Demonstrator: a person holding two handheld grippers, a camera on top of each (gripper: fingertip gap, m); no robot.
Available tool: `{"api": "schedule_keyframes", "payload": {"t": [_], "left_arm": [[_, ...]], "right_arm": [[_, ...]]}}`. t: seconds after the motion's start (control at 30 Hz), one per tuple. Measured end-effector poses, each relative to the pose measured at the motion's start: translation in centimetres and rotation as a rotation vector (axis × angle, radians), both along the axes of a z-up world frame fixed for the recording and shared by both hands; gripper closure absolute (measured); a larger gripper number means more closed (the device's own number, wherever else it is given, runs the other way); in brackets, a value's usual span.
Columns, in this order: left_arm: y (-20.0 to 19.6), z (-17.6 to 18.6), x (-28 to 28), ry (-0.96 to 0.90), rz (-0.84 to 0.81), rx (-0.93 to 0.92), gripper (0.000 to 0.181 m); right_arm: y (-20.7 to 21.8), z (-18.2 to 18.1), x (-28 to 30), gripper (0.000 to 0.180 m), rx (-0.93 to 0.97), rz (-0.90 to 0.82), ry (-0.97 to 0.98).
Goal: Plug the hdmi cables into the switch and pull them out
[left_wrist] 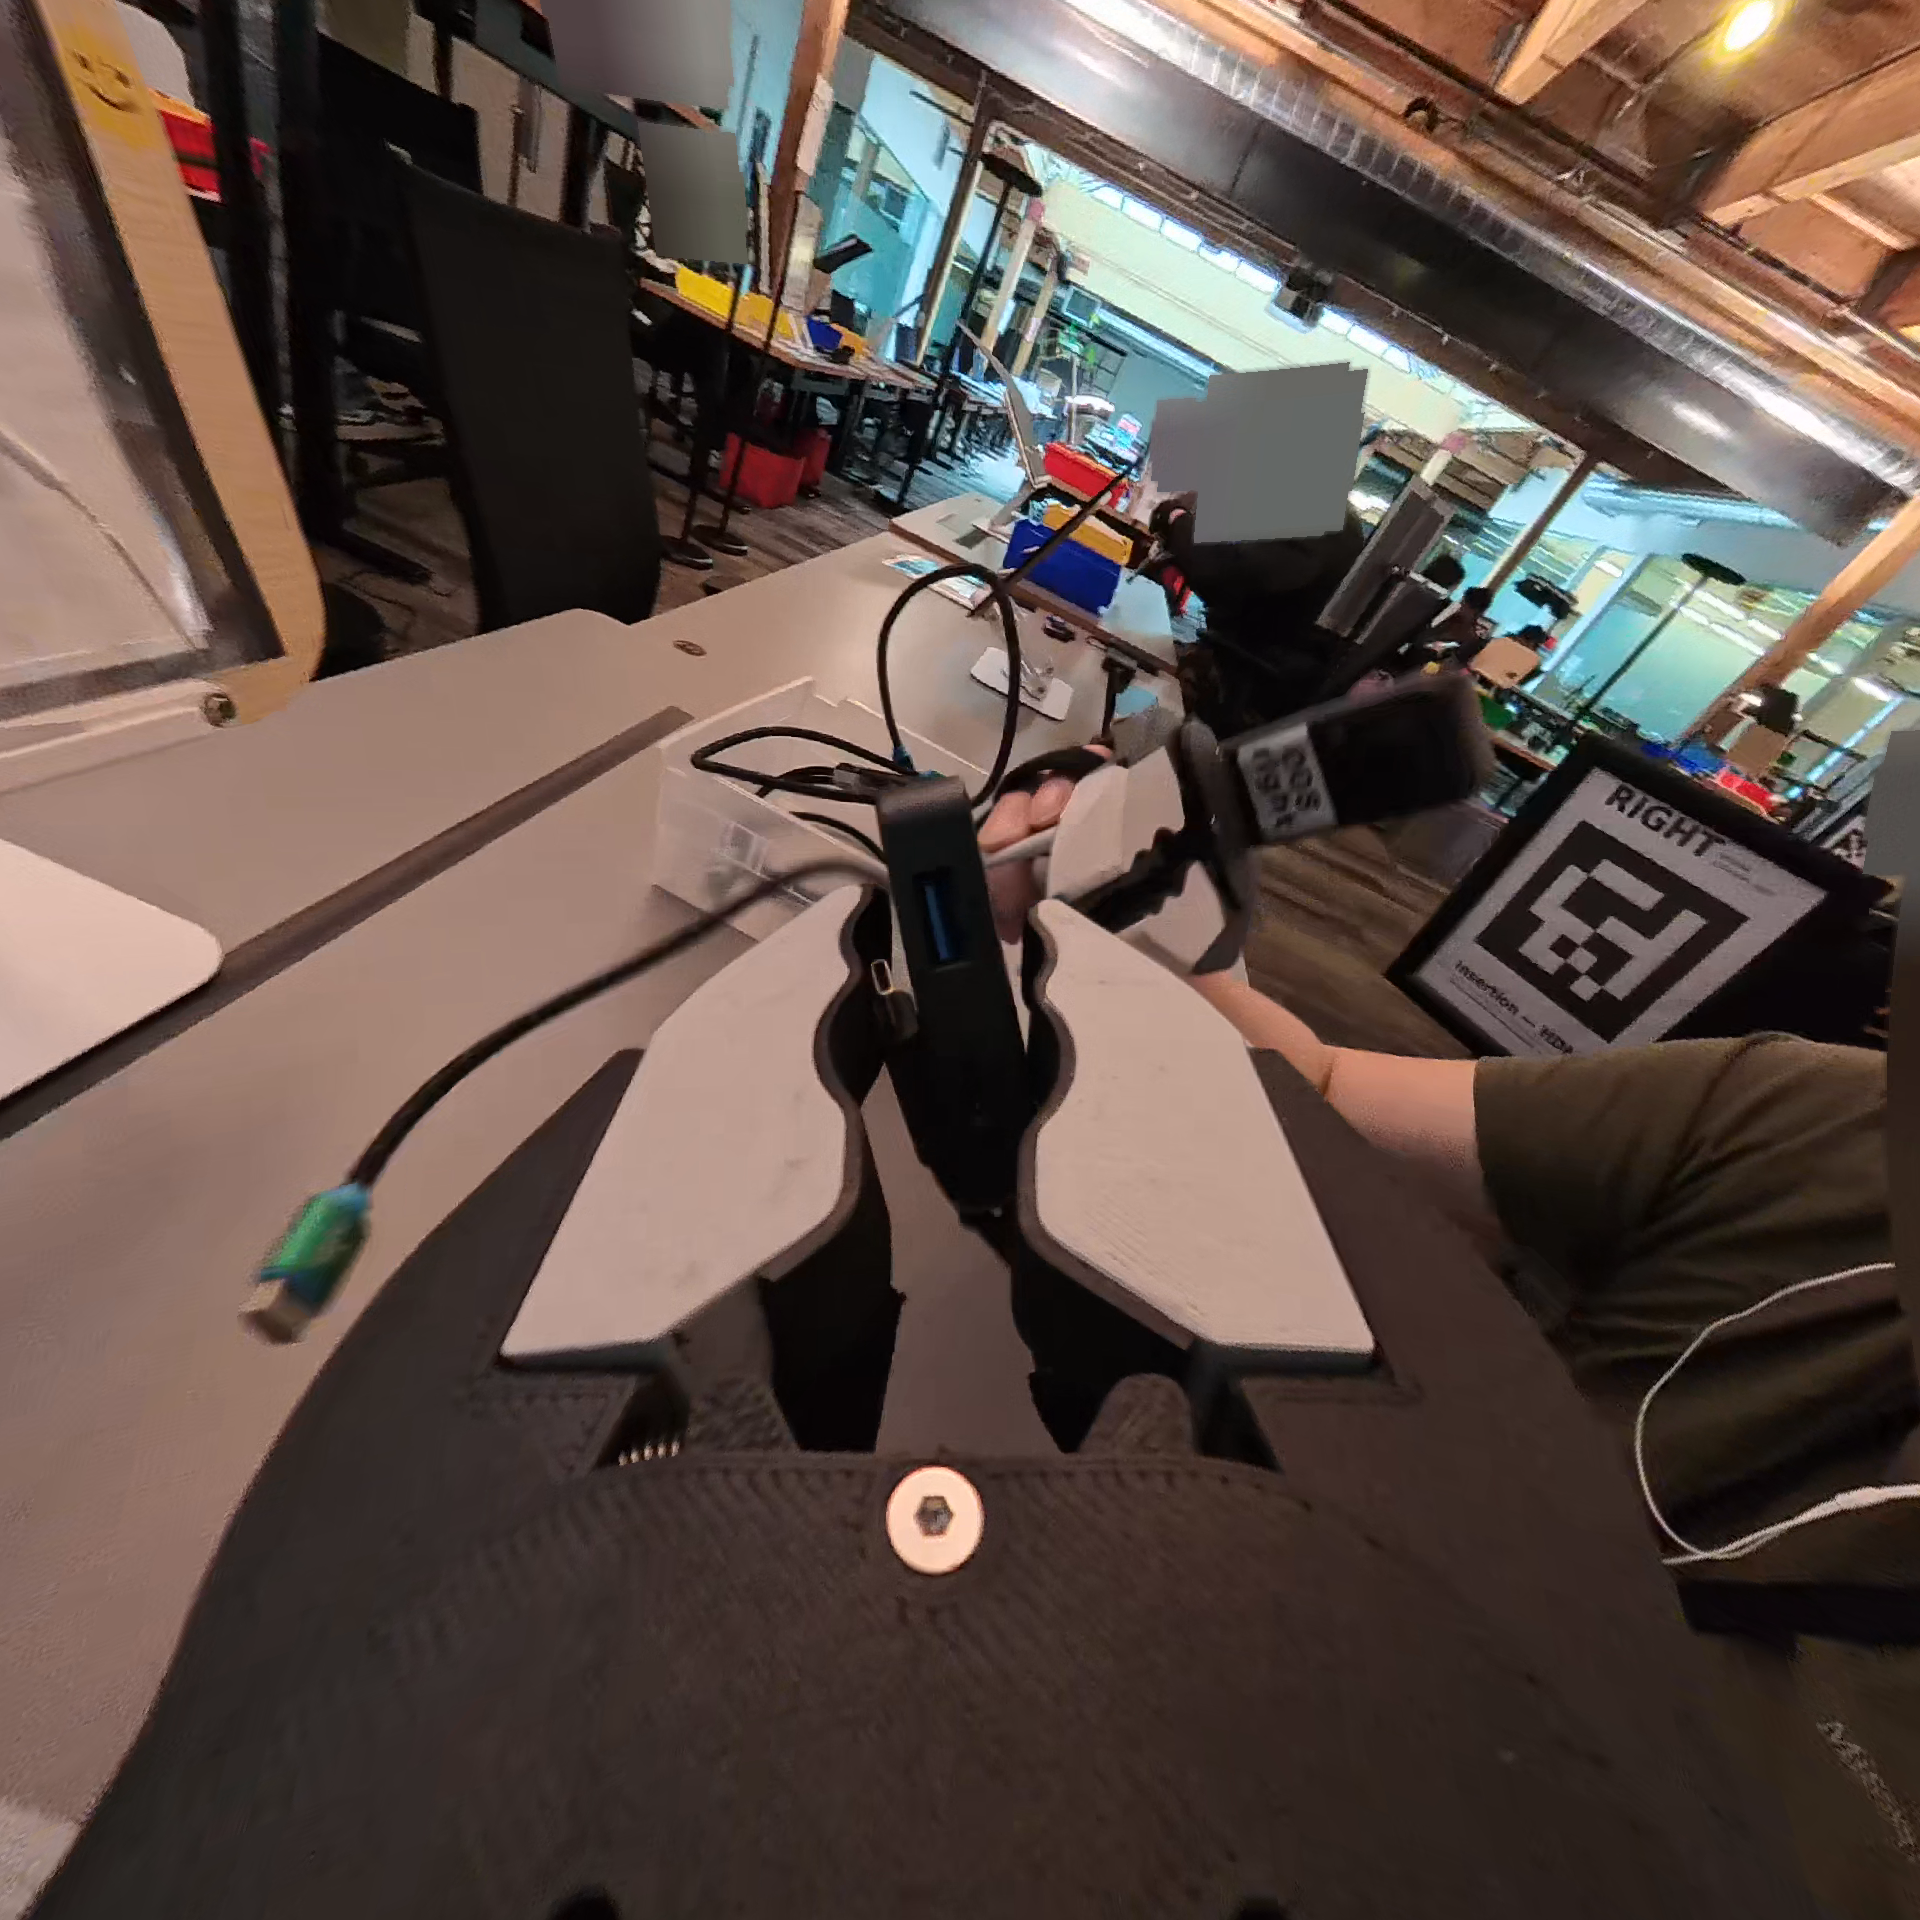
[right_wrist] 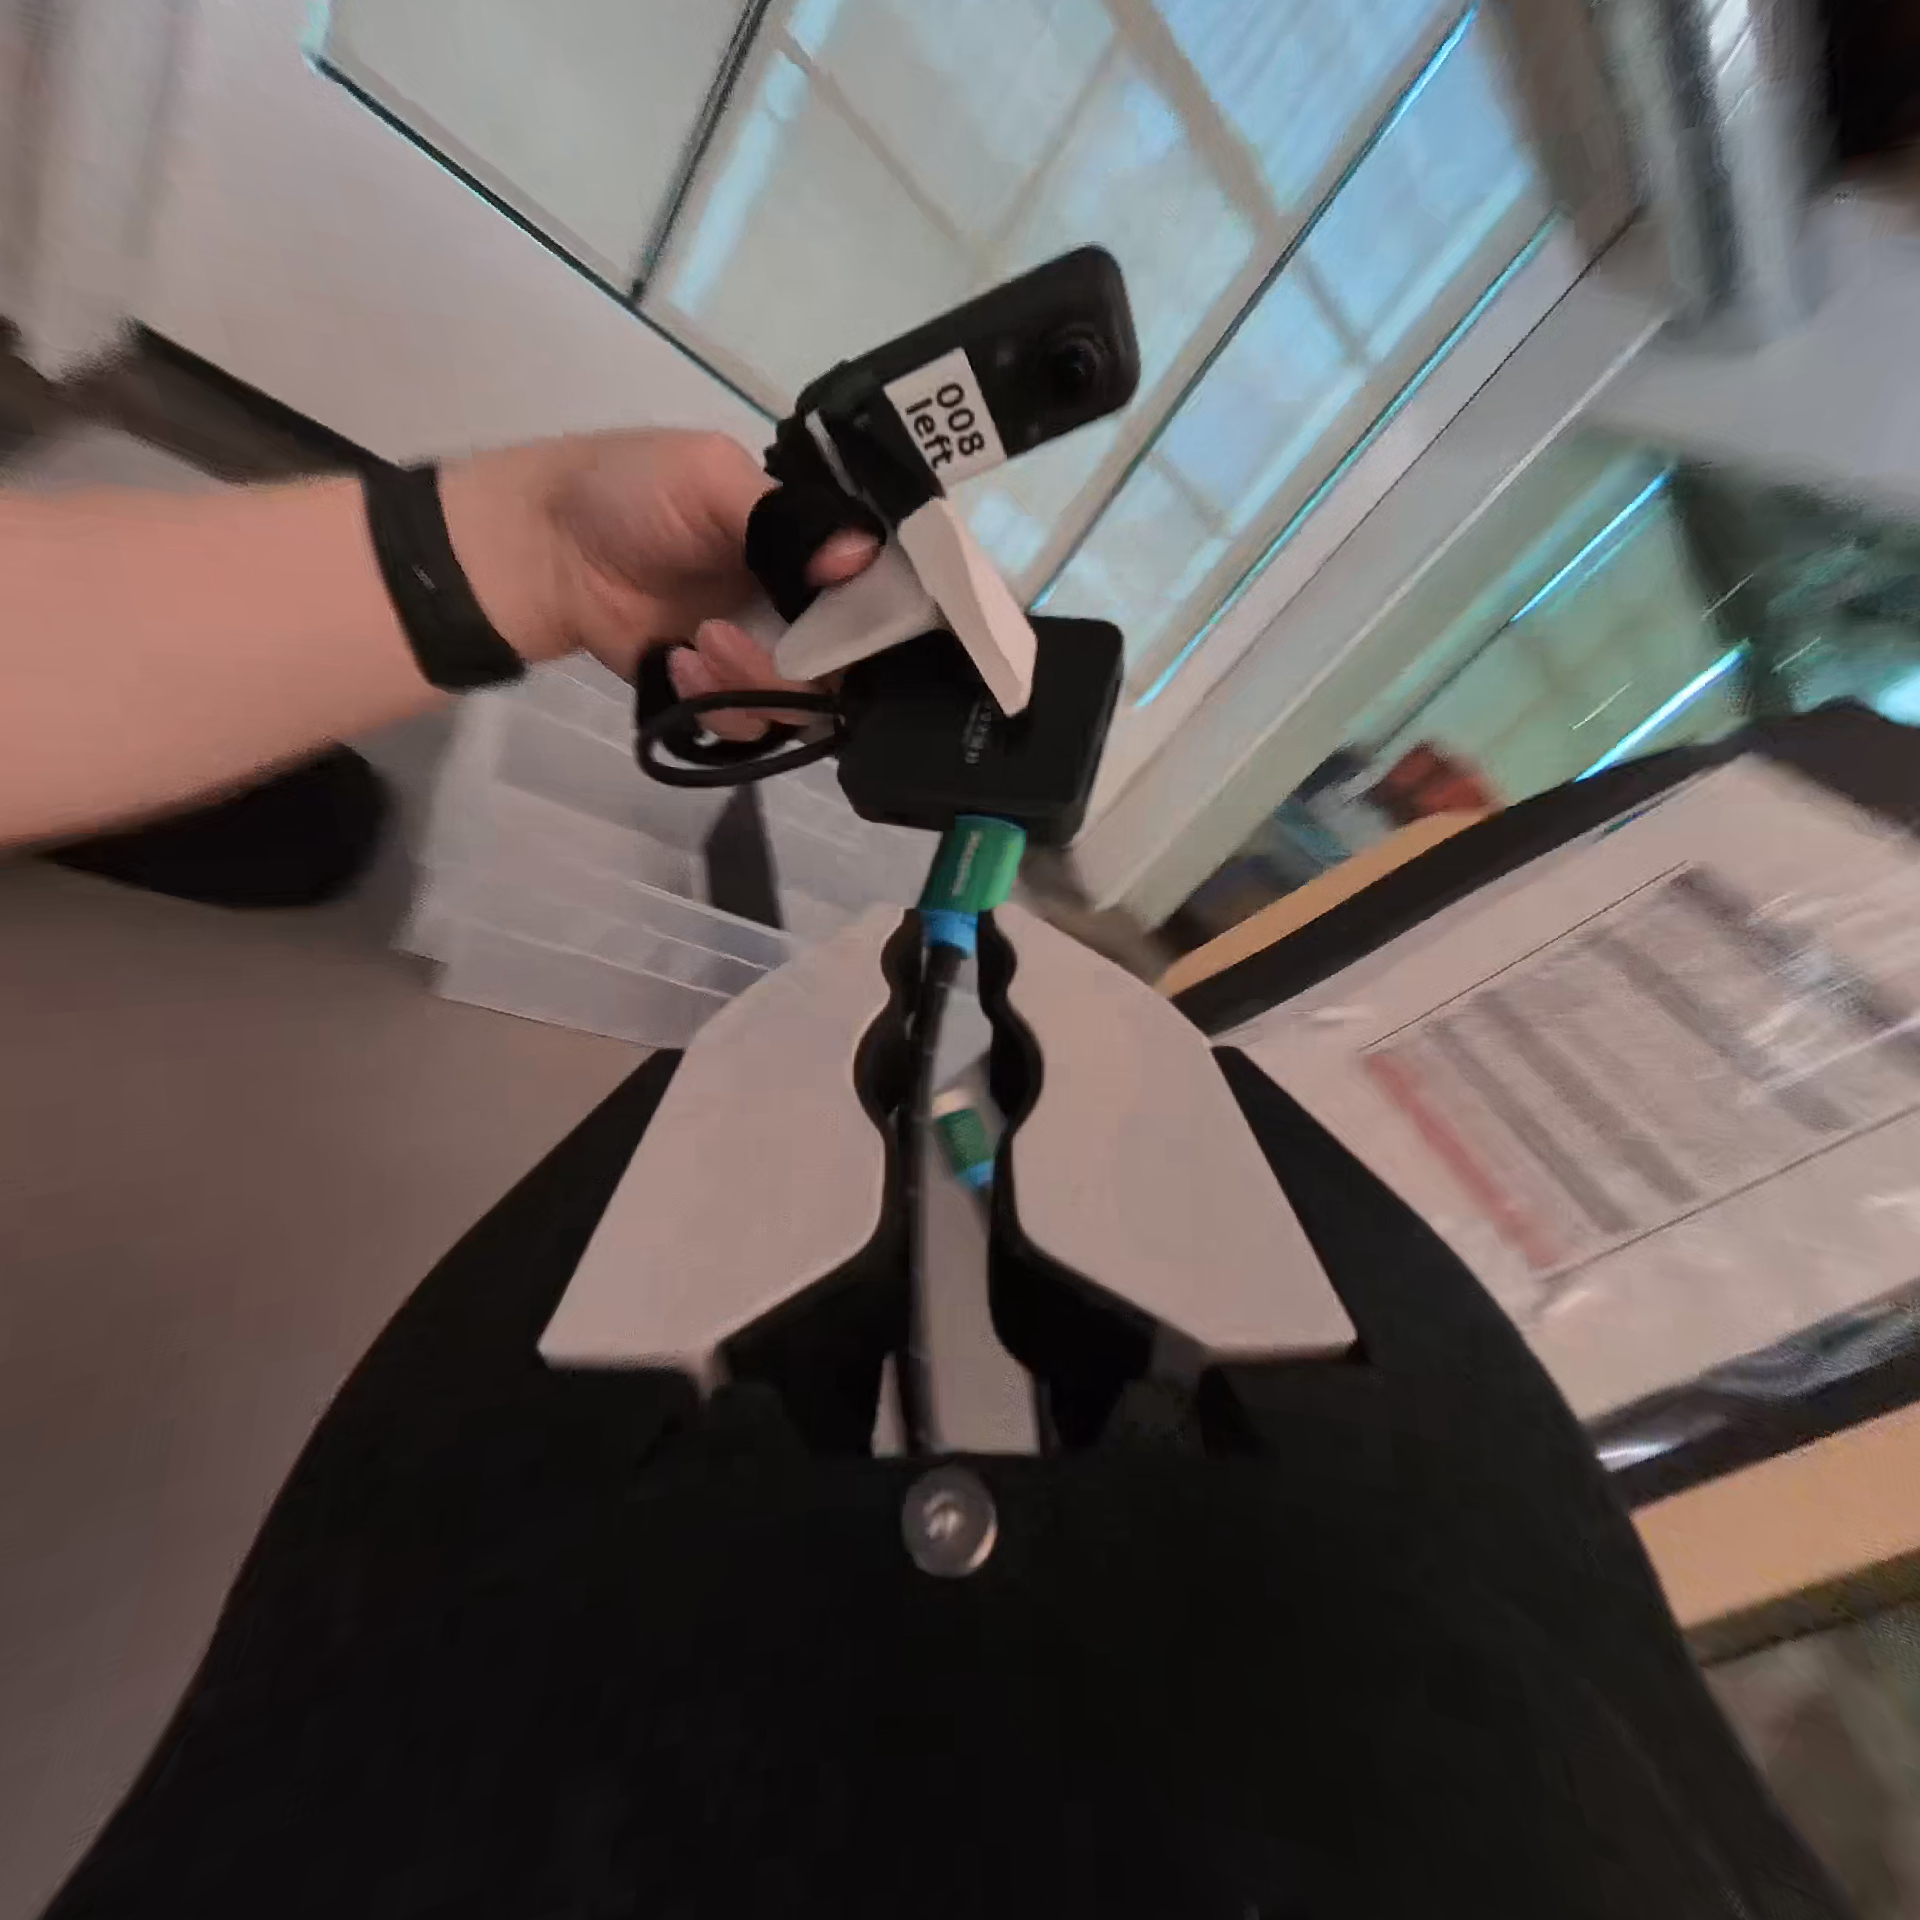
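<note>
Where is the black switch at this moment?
The switch is held up above the table, clamped in the left gripper. In the right wrist view a green plug sits in its lower edge, just ahead of the right gripper.

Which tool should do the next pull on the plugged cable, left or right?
Right. The right tool is shut on the cable just behind the green plug seated in the switch. The left tool is shut on the switch body, so it is best kept as the brace.

Clear bin [left_wrist: 727, 800] behind switch [left_wrist: 951, 966]
</note>
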State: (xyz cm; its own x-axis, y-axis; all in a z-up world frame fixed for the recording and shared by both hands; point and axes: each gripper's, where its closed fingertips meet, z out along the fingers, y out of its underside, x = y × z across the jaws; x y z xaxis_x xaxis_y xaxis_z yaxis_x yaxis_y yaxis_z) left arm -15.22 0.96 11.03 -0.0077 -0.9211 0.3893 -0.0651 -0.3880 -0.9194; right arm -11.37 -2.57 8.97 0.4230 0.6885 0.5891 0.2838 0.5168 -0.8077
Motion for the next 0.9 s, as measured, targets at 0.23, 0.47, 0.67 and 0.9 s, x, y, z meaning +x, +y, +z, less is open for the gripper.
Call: {"api": "schedule_keyframes", "payload": {"t": [0.23,0.47,0.67,0.9], "left_arm": [[-2.0,-1.3,-0.2,0.142,-0.058,0.087,0.158],[-4.9,-2.6,2.7,0.237,-0.181,0.150,0.158],[-5.7,-2.7,4.3,0.228,-0.209,0.182,0.158],[-2.9,5.3,1.1,-0.171,0.097,0.228,0.099]], "right_arm": [[-1.3,1.4,0.5,0.142,-0.758,0.248,0.269],[-0.4,-4.0,-2.8,0.134,-0.870,0.283,0.127],[-2.2,-4.0,-3.2,0.165,-0.950,0.446,0.090],[-0.5,1.5,1.9,0.165,-0.755,0.284,0.253]]}}
